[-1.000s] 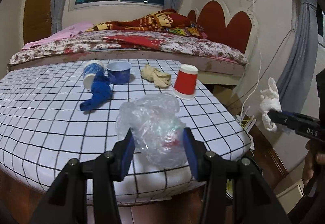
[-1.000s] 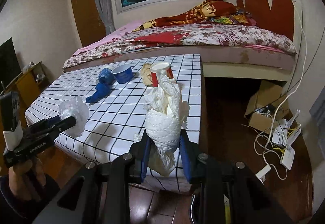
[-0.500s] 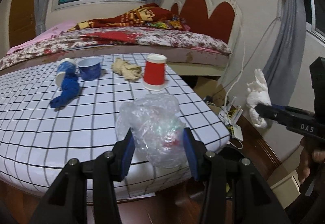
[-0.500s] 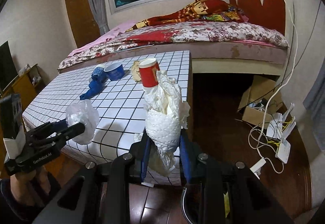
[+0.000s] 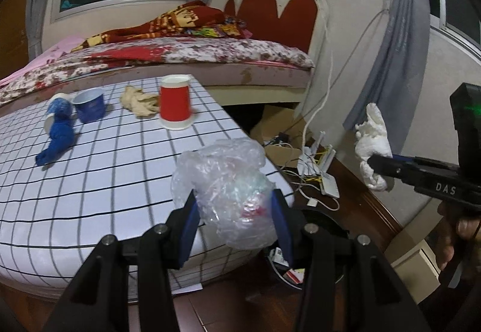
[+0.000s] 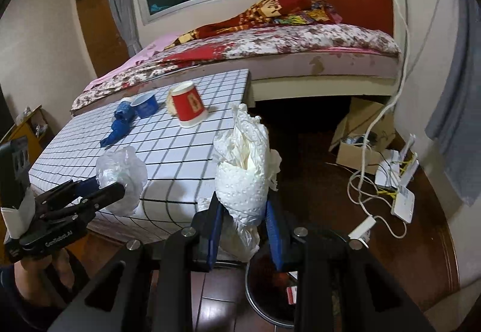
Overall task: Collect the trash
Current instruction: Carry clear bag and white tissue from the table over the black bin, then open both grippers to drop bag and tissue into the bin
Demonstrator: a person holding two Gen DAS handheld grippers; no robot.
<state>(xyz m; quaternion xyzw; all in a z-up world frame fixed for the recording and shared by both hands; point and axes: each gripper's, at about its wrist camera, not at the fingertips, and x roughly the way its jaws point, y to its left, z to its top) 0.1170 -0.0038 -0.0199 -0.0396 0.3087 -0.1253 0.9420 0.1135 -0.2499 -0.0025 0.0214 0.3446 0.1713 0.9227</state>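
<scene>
Crinkled clear plastic bag (image 5: pixel 228 190), bunched into a loose ball, sits clamped between the blue pads of the left hand-held gripper (image 5: pixel 236 213); jaws part-closed against its sides. Bag hangs off the near right corner of the bench (image 5: pixel 90 181), which wears a white cloth with a black grid.

Right hand-held gripper (image 6: pixel 242 225) pinches a wad of white embossed paper towel (image 6: pixel 243 178), jaws narrowed on its lower half, the loose top standing upright above them. In the left wrist view the same wad shows at 3 o'clock, held out beyond the bench edge.

Below the right gripper, at 6 o'clock in its view, the round metal rim of a dark waste bin (image 6: pixel 255 305) on the wooden floor, scraps of paper inside.

Left on the bench, far end: red paper cup (image 5: pixel 175 106) upside down; crumpled beige tissue (image 5: pixel 138 102) just beside it at its 9 o'clock; blue paper bowl (image 5: pixel 89 105); blue paper cup on its side (image 5: pixel 57 114), touching a twisted blue cloth (image 5: pixel 57 142).

Beyond the bench, a bed with a floral cover (image 5: pixel 186 53). White cables and a router (image 6: pixel 402 199) on the floor at 3 o'clock.
</scene>
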